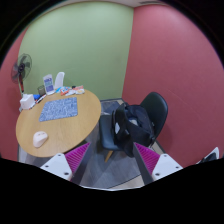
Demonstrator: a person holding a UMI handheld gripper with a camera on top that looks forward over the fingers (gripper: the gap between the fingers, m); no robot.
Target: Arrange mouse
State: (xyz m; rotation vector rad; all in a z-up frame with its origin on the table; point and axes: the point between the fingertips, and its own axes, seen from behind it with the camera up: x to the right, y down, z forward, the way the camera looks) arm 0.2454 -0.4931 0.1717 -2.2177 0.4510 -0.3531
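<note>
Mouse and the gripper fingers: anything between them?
Gripper view: only bare table lies between the mouse and the open gripper; the mat sits beyond the mouse.

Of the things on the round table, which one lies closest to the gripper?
The white mouse, alone at the near edge of the round wooden table. The blue mat, cup and bottles sit farther back. The gripper has open jaws, holding nothing.

White mouse (pixel 40 139), blue mat (pixel 61 108)

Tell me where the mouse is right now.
The mouse lies on the round table, near its front edge, ahead and left of the open gripper.
</note>
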